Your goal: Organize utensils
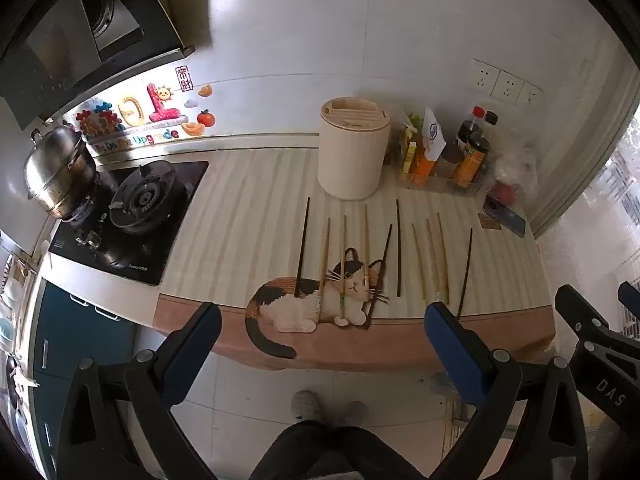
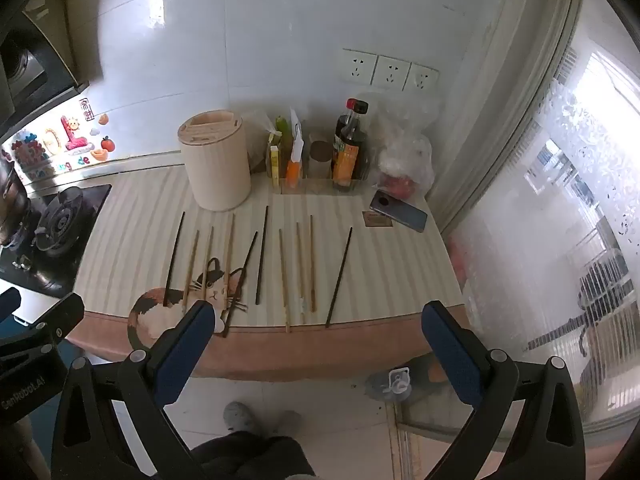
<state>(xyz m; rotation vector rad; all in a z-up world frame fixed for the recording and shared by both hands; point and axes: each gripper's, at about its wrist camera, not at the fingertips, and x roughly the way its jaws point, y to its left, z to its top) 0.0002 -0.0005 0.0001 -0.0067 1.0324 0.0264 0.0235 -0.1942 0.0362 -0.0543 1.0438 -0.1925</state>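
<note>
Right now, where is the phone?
The phone lies flat at the counter's far right corner in both views, just in front of the plastic bag and right of the sauce bottles.

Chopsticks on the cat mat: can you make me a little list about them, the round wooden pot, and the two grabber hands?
chopsticks: ten, lying loose in a row on the cat mat, four dark, six light
holder: round wooden holder upright behind the row, no chopsticks in it
left gripper: open, holding nothing, short of the counter edge
right gripper: open, holding nothing
phone: flat, right of the row
</note>
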